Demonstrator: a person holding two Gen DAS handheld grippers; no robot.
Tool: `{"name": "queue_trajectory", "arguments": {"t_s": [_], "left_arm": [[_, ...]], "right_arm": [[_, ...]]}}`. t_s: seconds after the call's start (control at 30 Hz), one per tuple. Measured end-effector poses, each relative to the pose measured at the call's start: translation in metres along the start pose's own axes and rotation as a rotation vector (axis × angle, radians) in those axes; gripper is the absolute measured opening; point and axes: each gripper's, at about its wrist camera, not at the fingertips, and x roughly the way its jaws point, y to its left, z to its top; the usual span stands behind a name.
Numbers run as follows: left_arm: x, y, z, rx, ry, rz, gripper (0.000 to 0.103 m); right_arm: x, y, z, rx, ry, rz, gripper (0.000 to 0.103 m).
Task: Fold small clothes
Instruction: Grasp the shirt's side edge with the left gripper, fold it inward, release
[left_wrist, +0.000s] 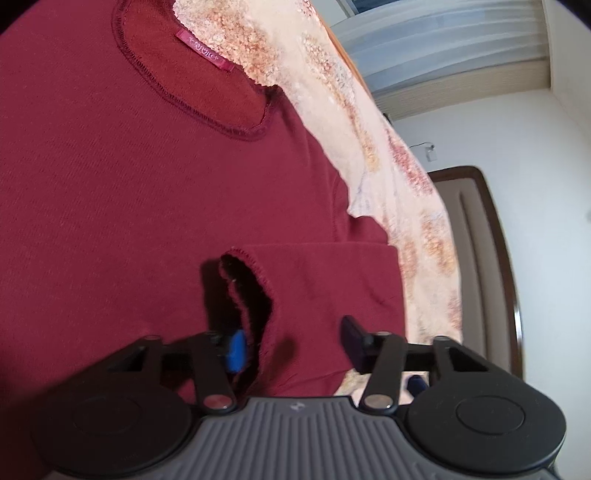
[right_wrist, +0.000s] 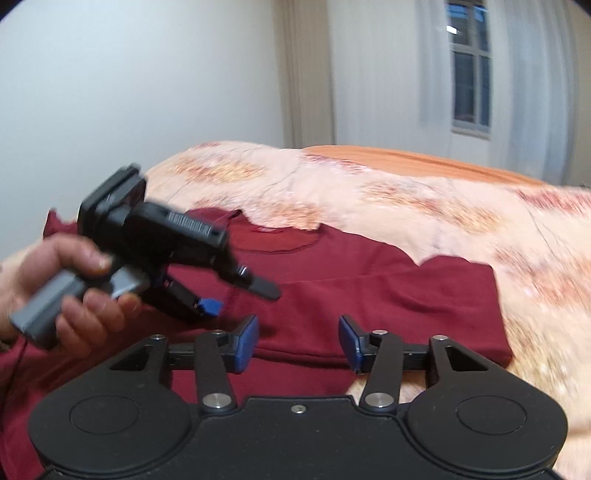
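A dark red long-sleeved top (left_wrist: 147, 192) lies flat on a floral bedspread (left_wrist: 332, 74), neckline with a pink label (left_wrist: 205, 55) at the top. One sleeve (left_wrist: 325, 280) is folded across the body, its cuff opening (left_wrist: 247, 280) just ahead of my left gripper (left_wrist: 295, 343). The left gripper is open, hovering over the sleeve, holding nothing. In the right wrist view the same top (right_wrist: 369, 295) lies ahead. My right gripper (right_wrist: 298, 341) is open and empty above its near edge. The left gripper (right_wrist: 240, 295), held in a hand (right_wrist: 55, 280), hangs above the top at the left.
The floral bedspread (right_wrist: 406, 199) covers the bed around the top, with an orange sheet (right_wrist: 406, 158) at the far side. A brown headboard (left_wrist: 480, 258) stands at the right of the left wrist view. White walls, curtains and a window (right_wrist: 471, 74) lie behind.
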Motion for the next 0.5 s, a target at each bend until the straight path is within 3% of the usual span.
{"name": "queue_trajectory", "arguments": {"t_s": [0.07,0.1,0.2,0.4,0.5], "left_arm": [[0.001,-0.001,-0.004,0.039,-0.004,0.055,0.011],[0.000,0.000,-0.005,0.047,-0.015,0.077,0.006],[-0.017,0.000,-0.004,0.066,-0.073,0.072,0.005],[-0.089,-0.004,0.028,0.101,-0.271,0.062,0.004],[-0.131,0.000,0.051,0.116,-0.392,0.116,0.004]], "right_arm": [[-0.010,-0.007,-0.002,0.038,-0.006,-0.014,0.051],[-0.016,-0.009,-0.003,0.044,-0.010,-0.025,0.051],[-0.033,-0.013,-0.007,0.057,-0.021,-0.063,0.052],[-0.052,-0.028,-0.012,0.145,-0.039,-0.108,0.056],[-0.056,-0.036,-0.013,0.197,-0.039,-0.112,0.060]]}}
